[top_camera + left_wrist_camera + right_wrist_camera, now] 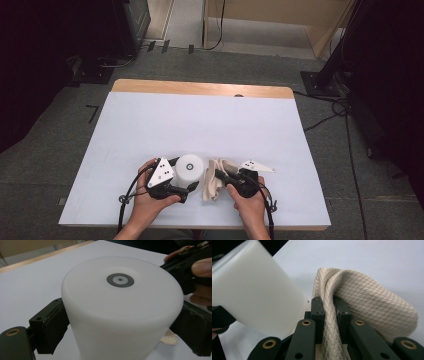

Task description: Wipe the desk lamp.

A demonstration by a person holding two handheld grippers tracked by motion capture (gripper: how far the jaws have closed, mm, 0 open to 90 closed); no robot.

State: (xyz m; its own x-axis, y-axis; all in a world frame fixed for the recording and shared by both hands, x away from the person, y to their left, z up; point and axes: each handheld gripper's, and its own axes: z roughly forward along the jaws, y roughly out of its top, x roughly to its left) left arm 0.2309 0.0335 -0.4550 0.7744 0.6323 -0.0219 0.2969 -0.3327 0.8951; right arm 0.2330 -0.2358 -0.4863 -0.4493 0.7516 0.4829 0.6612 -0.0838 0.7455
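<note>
White cylindrical container (pixel 190 171) stands bottom-up near the table's front edge; just beside it to the right, a cream quilted cloth (pixel 215 184), bunched.

High view looks down; both gripper views — close, perhaps level — share the cylinder (pixel 120 312).

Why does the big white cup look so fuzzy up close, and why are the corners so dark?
In the left gripper view the white cup sits too near the lens, so its edges blur; in the right gripper view the cloth weave is sharp; in the high view the table is bright, the room's corners unlit.
</note>
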